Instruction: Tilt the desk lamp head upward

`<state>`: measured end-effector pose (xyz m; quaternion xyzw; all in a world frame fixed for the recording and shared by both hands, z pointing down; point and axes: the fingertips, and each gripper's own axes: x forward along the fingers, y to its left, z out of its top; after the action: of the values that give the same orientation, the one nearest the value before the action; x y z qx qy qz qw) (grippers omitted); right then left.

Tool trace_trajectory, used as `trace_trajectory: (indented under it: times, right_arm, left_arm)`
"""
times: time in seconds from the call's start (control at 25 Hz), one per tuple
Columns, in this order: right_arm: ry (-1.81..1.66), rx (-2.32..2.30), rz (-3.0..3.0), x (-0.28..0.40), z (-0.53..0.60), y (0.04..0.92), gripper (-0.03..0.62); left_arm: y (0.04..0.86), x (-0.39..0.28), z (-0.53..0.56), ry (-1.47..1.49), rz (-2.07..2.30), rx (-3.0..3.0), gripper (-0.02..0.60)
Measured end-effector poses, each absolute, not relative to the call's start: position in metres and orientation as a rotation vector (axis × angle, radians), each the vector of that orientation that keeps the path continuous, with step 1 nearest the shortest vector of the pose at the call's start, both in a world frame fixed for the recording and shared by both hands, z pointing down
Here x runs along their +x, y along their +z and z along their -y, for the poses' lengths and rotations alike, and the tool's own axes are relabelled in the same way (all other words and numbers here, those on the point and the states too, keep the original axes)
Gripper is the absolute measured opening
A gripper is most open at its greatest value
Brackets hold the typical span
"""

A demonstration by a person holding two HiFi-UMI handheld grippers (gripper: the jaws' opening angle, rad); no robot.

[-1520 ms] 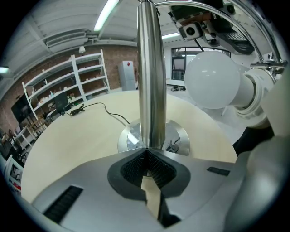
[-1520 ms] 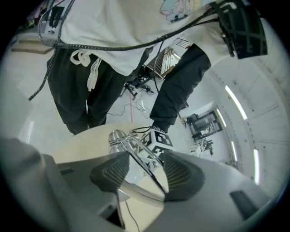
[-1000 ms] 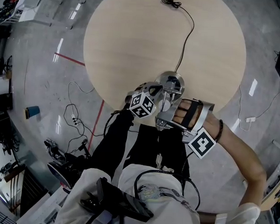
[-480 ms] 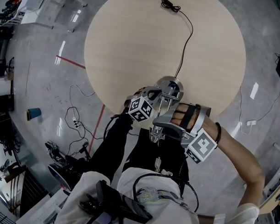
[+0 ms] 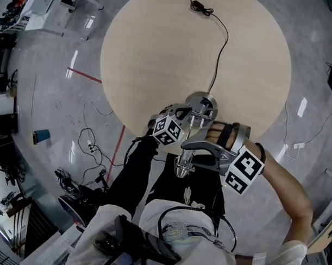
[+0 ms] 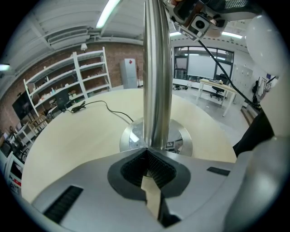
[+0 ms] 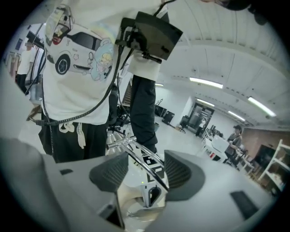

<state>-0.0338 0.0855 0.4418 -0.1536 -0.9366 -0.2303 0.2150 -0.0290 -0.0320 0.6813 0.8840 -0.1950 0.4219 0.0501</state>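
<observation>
A chrome desk lamp stands on the round wooden table [image 5: 158, 47], its round base [image 5: 202, 102] close to the near edge. My left gripper [image 5: 187, 111] is shut on the lamp's upright pole [image 6: 156, 72], just above the base [image 6: 136, 136]. My right gripper [image 5: 193, 152] is shut on the lamp head [image 5: 184, 167], which juts out past the table edge over the person's lap. In the right gripper view the lamp head [image 7: 144, 183] with a thin rod across it sits between the ribbed pads [image 7: 110, 171].
The lamp's black cable [image 5: 220, 44] runs across the table to a plug [image 5: 202, 4] at the far edge. Loose cables [image 5: 87, 143] and a red line [image 5: 81, 72] lie on the grey floor at the left. The person's torso fills the bottom.
The right gripper has swung the lamp head away from the base, out past the table edge toward the person. The left gripper has stayed shut on the pole.
</observation>
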Motion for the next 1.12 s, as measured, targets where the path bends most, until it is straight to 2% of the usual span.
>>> trace_trajectory:
  times: [1.12]
  right_arm:
    - [-0.058, -0.464, 2.923, -0.024, -0.059, 0.392, 0.229]
  left_arm:
    - [0.683, -0.028, 0.03, 1.277, 0.593, 2.687, 0.002]
